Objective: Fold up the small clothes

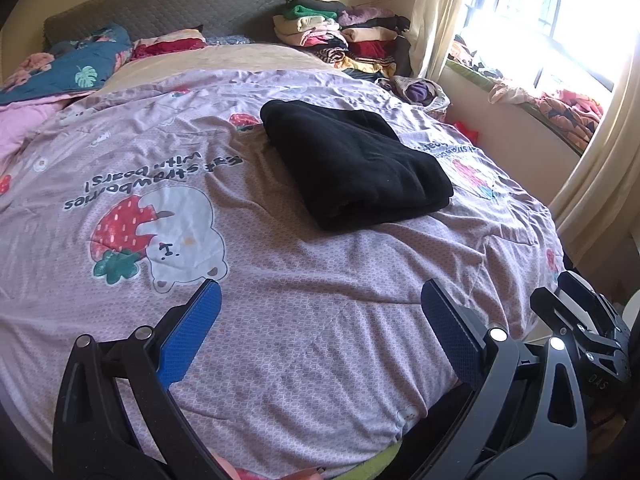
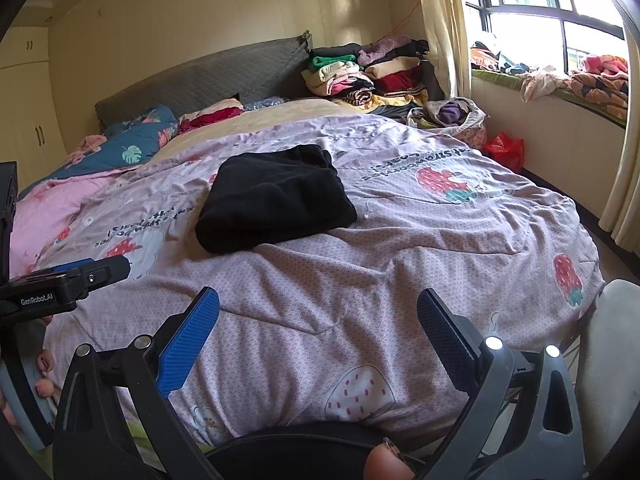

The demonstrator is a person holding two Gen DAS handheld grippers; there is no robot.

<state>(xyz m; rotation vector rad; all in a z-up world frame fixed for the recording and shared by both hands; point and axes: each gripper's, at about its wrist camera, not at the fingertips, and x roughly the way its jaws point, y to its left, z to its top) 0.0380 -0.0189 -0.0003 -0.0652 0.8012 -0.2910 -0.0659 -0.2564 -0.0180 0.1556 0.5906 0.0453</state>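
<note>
A: Both grippers hang over the near end of the bed, and neither one has anything in it. The left gripper [image 1: 320,300] has its jaws spread wide, with only quilt showing between the blue pads.

B: Same on the other side. The right gripper [image 2: 318,304] has its jaws parted and empty. Where is the garment?

A: A folded black garment [image 1: 352,168] lies on the lilac quilt [image 1: 300,340], centre of the frame and a touch to the right in the left wrist view, well apart from both grippers.

B: In the right wrist view it sits just left of centre, in the upper half. Any writing to read?

A: Plenty. The quilt print, upside down from here, reads "Eat strawberries with bears!" beside a white bear hugging a strawberry [image 1: 160,236]. The same line repeats to the right of the garment, partly hidden in the creases.

B: And at the left edge of the right wrist view, the left gripper's body carries "GenRobot.AI" in white letters [image 2: 36,300].

A: On the right gripper's housing, lower right of the left wrist view, there are small letters that I cannot read for certain.

B: Further back?

A: A stack of folded clothes [image 2: 360,76] in the upper middle against the grey headboard [image 2: 208,80], and a window [image 2: 552,12] at upper right with more cloth heaped on its sill.
</note>
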